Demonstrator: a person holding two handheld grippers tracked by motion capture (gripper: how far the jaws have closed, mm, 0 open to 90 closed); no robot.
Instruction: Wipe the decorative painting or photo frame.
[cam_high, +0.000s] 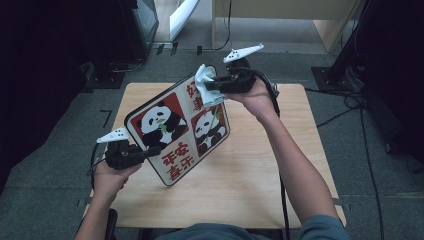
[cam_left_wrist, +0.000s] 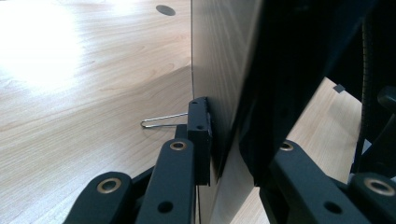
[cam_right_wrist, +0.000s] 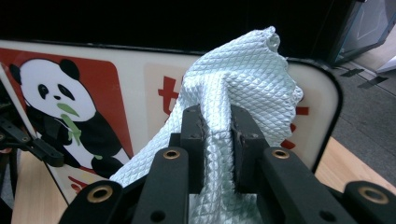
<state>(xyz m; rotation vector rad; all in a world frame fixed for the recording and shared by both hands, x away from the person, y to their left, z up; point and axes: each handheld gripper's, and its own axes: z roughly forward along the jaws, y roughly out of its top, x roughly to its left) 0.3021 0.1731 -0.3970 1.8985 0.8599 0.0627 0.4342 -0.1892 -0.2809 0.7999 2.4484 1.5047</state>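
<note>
The panda tray (cam_high: 177, 130) hangs tilted above the table (cam_high: 250, 175), its lower edge clamped in the left gripper (cam_high: 152, 151). The right gripper (cam_high: 210, 84), clamped on a pale cloth (cam_high: 206, 86), presses it against the tray's upper corner, forearm stretched forward.

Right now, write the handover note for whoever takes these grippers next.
Left hand-held gripper: shut on the lower edge of the panda board, holding it tilted above the wooden table.
Right hand-held gripper: shut on the pale quilted cloth, which lies against the board's upper corner.
Done: board lifted, cloth brought to its printed face.
Left: likely wipe the face, then set both down.
</note>
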